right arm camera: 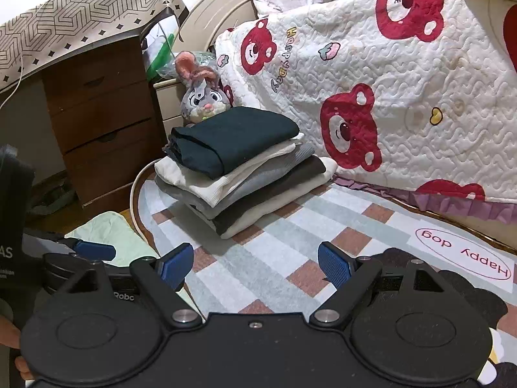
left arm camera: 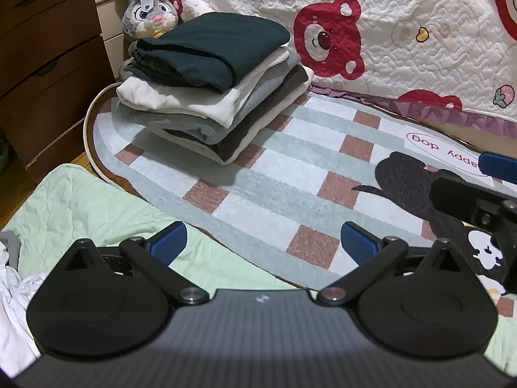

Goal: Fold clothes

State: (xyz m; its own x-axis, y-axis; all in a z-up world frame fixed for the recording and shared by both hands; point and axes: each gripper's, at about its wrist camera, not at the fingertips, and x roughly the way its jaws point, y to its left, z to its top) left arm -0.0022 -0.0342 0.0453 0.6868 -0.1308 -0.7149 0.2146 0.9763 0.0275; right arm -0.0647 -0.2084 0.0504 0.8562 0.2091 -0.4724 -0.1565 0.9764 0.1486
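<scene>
A stack of folded clothes [left arm camera: 210, 80] sits on the far left of a checked rug [left arm camera: 274, 187], a dark green garment [left arm camera: 216, 45] on top, with white, grey and dark ones under it. The stack shows in the right wrist view too [right arm camera: 239, 165]. My left gripper [left arm camera: 263, 242] is open and empty, held above the rug's near edge. My right gripper [right arm camera: 255, 266] is open and empty over the rug; it shows at the right edge of the left wrist view [left arm camera: 484, 190]. Loose white and grey clothes [left arm camera: 13, 278] lie at the lower left.
A pale green quilt [left arm camera: 97, 213] lies on the floor at the near left. A brown drawer unit [right arm camera: 103, 119] stands at the left. A bed with a bear-print quilt [right arm camera: 404, 90] runs along the back right. A plush rabbit [right arm camera: 202, 97] sits behind the stack.
</scene>
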